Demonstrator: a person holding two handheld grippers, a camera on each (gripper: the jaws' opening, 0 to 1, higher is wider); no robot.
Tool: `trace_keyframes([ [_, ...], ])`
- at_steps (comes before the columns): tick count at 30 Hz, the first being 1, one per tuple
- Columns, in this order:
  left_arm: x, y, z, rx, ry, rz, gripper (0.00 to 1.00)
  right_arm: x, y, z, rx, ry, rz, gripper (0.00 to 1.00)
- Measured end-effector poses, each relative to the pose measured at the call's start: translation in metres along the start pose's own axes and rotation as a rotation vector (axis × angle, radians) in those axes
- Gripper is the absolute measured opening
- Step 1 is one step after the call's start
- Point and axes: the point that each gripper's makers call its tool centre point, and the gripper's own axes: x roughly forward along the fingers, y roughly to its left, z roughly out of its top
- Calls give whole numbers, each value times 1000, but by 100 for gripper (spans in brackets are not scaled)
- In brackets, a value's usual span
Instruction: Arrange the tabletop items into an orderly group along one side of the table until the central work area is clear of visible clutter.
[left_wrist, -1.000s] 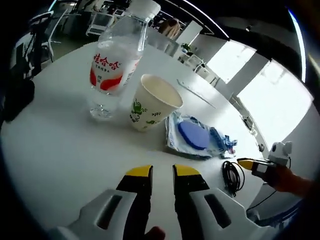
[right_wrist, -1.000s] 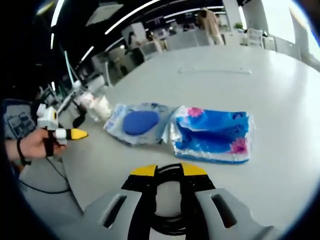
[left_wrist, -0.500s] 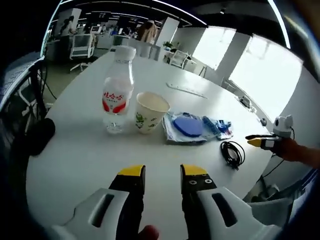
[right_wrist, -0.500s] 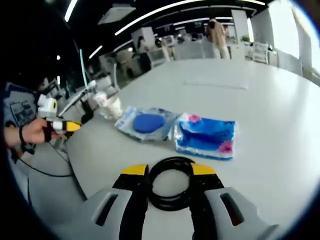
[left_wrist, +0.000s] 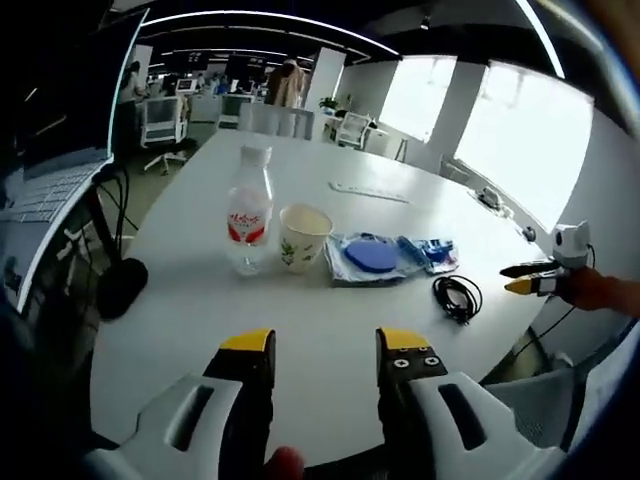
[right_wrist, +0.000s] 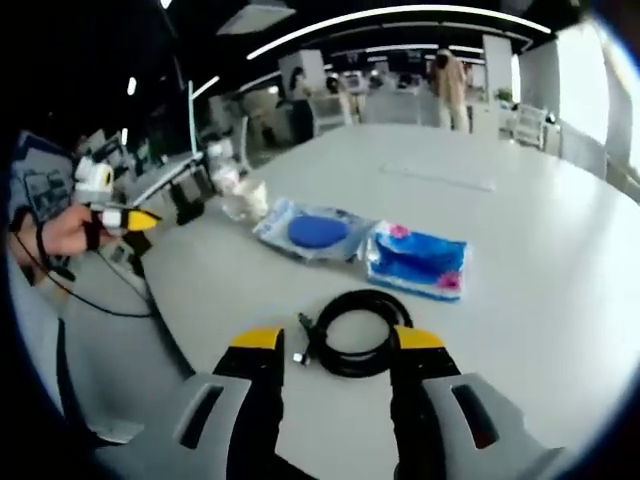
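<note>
As far as the pictures show, the sorting looks close to finished: in the left gripper view the bottle (left_wrist: 248, 210), the cup (left_wrist: 303, 237), the clear pouch with the blue disc (left_wrist: 368, 256), the blue packet (left_wrist: 432, 253) and the coiled cable (left_wrist: 457, 297) lie in a rough row along one side of the white surface (left_wrist: 300, 330), the first four close together and the cable a little apart to the right. The stretch of surface far from the row carries only a thin flat strip (left_wrist: 369, 191), so I judge that little is left, perhaps nudging the cable nearer the packet. The left hand-held gripper (left_wrist: 320, 345) hangs near the table edge with its jaws wide apart, holding and touching nothing. The right hand-held gripper (right_wrist: 336, 342) has its jaws spread wide too, empty, with the cable (right_wrist: 353, 331) lying on the surface just beyond and between the tips, apparently loose.
</note>
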Motion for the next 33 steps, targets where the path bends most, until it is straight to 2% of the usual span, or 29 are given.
trace_keyframes([
  [5,-4,3,-7,-27,-4,9,42,-9,4,-3,22,-4,5,45],
  [8,-8,6,-7,-5,-8,38,42,-11,5,-8,15,15,6,45],
  [16,-10,4,-9,-55,-24,36,42,-12,4,-12,36,27,-2,45],
  [24,-11,0,-5,-69,-43,34,43,-10,3,-12,57,22,-4,44],
  [33,-10,0,-7,-72,-38,32,43,-7,1,-13,72,20,-5,43],
])
